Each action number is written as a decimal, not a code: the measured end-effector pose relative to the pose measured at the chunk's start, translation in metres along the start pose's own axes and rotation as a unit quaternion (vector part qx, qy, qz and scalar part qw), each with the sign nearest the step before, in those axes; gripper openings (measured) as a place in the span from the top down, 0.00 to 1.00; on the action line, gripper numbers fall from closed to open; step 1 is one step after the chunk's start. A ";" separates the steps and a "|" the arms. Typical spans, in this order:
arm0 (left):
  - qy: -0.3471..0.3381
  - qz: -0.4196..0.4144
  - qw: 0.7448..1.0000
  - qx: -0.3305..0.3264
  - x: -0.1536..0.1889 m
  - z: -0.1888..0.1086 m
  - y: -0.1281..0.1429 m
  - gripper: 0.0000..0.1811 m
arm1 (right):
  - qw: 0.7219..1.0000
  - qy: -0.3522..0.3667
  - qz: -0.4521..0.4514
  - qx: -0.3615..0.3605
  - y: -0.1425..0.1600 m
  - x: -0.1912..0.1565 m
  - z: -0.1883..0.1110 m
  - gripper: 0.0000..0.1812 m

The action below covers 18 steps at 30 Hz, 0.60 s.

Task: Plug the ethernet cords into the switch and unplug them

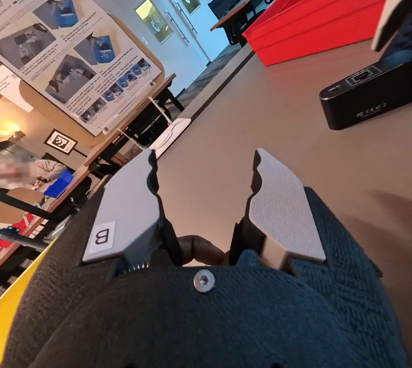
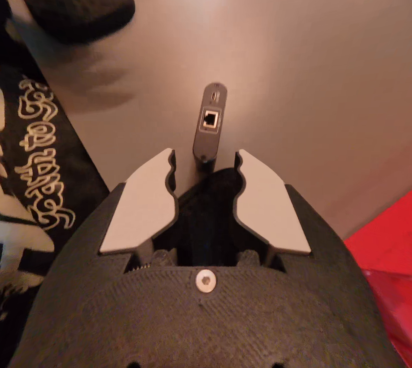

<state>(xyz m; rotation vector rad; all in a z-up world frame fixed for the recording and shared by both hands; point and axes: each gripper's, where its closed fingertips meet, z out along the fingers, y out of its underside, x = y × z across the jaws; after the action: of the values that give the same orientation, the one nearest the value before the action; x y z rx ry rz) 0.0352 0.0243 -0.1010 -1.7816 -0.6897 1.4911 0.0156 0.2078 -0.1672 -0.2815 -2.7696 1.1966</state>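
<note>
The left gripper (image 1: 204,152) hovers low over the brown table (image 1: 245,134), its 2 grey fingers (image 1: 131,196) spread wide with only bare tabletop between them. Well ahead and to its right lies the black ethernet switch (image 1: 367,98), flat on the table, with 1 port and a smaller socket on the end that faces the camera. Above the switch, at the right edge of the left wrist view, part of the right gripper (image 1: 394,9) shows, close over the switch's far end; whether it touches cannot be told there. Beyond the switch stand stacked red bins (image 1: 312,22). At the table's far left edge an instruction sheet (image 1: 73,49) stands on a white holder (image 1: 169,134). In the right wrist view the right gripper (image 2: 205,154) points down at the table (image 2: 289,67), its 2 grey fingers (image 2: 147,201) apart. The switch (image 2: 208,125) reaches forward from between the fingertips, its empty port facing the camera, its near end running down into the gap; neither finger visibly touches it, so a grip cannot be confirmed. A red bin (image 2: 379,268) sits at the lower right. A blurred dark shape (image 2: 73,11), probably the left gripper, lies at the upper left, and black printed fabric (image 2: 44,156) runs along the left edge.
</note>
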 end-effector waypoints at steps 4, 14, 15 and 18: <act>0.005 -0.017 1.000 -0.003 -0.006 -0.003 0.003 0.55 | 0.999 -0.029 0.002 -0.041 0.014 -0.007 0.013 0.76; 0.036 -0.061 0.997 -0.004 -0.014 -0.011 0.006 0.55 | 0.997 -0.044 -0.001 -0.064 0.009 -0.026 0.027 0.82; 0.036 -0.061 0.997 -0.005 -0.015 -0.012 0.006 0.55 | 0.997 -0.049 -0.009 -0.061 0.008 -0.029 0.027 0.82; 0.039 -0.069 0.997 -0.002 -0.017 -0.015 0.006 0.55 | 0.997 -0.061 -0.008 -0.042 0.002 -0.031 0.027 0.81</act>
<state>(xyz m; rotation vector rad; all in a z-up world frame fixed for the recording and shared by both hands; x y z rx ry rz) 0.0460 0.0045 -0.0940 -1.7490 -0.7614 1.3227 0.0419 0.1835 -0.1883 -0.1999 -2.9263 1.1310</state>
